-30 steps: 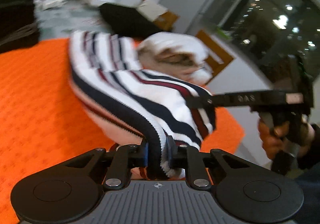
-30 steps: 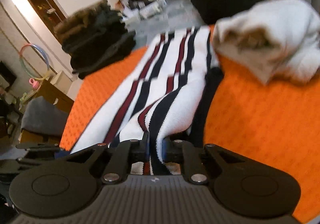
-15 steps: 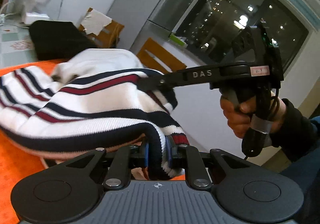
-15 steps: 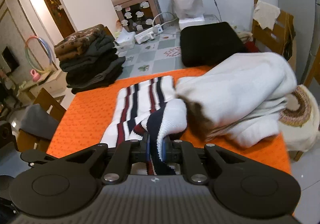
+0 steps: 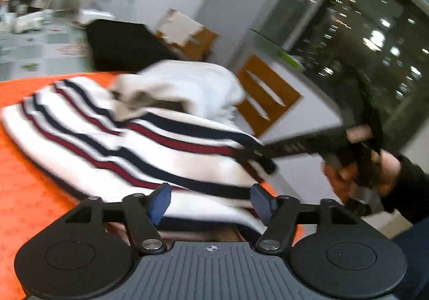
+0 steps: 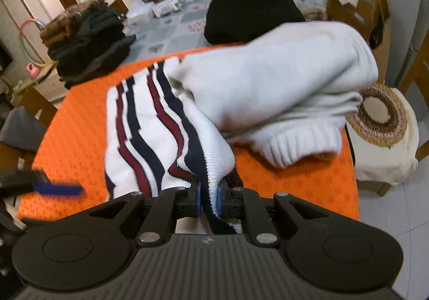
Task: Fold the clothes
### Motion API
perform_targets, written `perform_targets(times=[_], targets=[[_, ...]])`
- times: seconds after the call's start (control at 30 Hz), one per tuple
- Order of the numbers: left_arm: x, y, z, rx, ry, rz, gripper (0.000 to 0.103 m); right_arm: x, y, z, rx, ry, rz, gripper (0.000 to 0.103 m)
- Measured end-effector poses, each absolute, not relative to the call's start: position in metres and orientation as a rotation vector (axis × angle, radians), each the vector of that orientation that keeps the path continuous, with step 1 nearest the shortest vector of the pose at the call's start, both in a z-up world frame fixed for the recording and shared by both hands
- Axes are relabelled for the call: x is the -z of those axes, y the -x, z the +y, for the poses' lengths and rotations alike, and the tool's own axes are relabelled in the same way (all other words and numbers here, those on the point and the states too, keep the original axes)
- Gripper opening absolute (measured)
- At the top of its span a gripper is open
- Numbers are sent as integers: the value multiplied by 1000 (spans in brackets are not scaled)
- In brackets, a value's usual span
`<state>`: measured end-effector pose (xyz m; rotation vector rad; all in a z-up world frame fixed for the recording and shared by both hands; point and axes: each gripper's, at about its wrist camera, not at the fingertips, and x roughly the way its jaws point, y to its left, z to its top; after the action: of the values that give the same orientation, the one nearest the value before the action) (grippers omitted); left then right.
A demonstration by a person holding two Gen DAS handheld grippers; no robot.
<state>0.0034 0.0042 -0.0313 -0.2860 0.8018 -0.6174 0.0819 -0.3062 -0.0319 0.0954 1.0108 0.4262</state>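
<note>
Right tool (image 6: 208, 199) pinches the striped sweater (image 6: 150, 126) hem; left tool (image 5: 211, 202) is opening, pads clear of it.

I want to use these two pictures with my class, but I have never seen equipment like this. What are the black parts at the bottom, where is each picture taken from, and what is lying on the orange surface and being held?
There is no robot here. A person holds a hand tool with two fingers in each hand, and each tool carries a wide-angle camera looking along its fingers. One picture comes from the left gripper, the other from the right gripper.

On the orange tablecloth lies a white sweater with navy and red stripes, and beside it a bundled plain white sweater, partly overlapping it.

The right gripper is shut on the striped sweater's ribbed edge. The left gripper's jaws are opening; the sweater lies between them, unpinched. In the left view you also see the person's right hand holding the other tool.
</note>
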Motion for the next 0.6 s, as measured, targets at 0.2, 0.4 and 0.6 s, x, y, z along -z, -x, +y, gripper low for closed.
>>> perform_targets(times=[0.2, 0.4, 0.6], targets=[[30, -32, 47, 431, 368, 834, 78, 23, -65, -278, -583, -90, 962, 13], [21, -69, 64, 345, 455, 820, 83, 17, -46, -222, -750, -41, 960, 13], [26, -104, 53, 381, 410, 882, 85, 16, -30, -178, -826, -17, 963, 13]])
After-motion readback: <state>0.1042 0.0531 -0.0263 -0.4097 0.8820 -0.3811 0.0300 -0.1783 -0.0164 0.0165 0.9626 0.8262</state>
